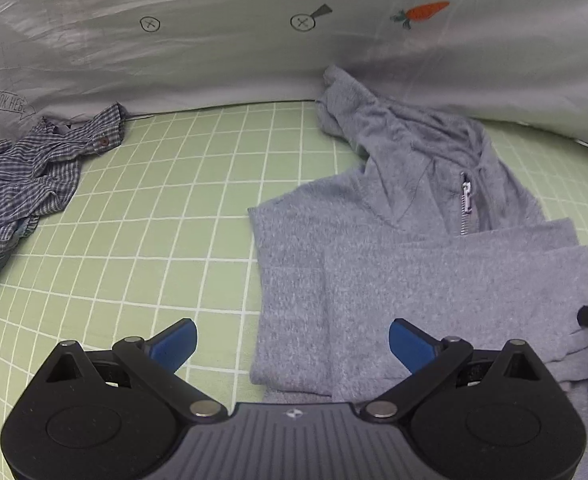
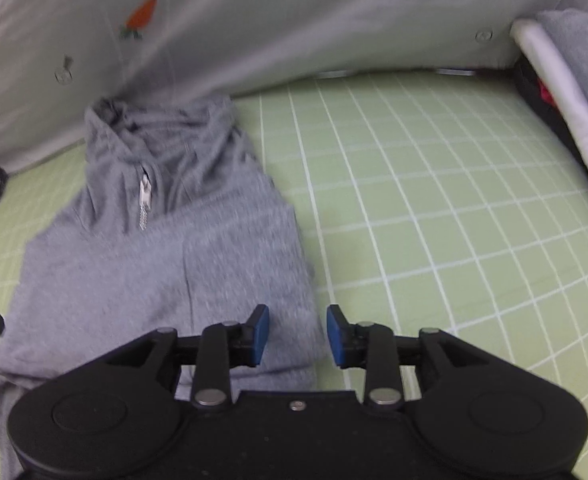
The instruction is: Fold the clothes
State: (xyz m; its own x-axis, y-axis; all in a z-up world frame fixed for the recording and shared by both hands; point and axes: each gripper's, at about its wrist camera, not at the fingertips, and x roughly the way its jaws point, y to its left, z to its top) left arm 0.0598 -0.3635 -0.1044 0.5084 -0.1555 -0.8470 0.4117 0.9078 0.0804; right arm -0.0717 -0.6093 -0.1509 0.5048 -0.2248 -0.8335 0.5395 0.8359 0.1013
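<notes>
Carrot-print grey sheet (image 1: 254,52) rises behind the green grid mat (image 1: 154,208).

Bare green mat (image 2: 433,208) right of the hoodie (image 2: 154,264) (carrot-print sheet (image 2: 294,20) walls the back).

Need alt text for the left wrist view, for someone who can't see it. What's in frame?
The left gripper, jaws wide open and empty, hovers over the near left edge of a partly folded grey zip hoodie on a green grid mat. A crumpled blue checked shirt lies far left, before a pale carrot-print sheet.

Soft even light, fisheye-bent edges; right wrist view seems motion-blurred.
</notes>
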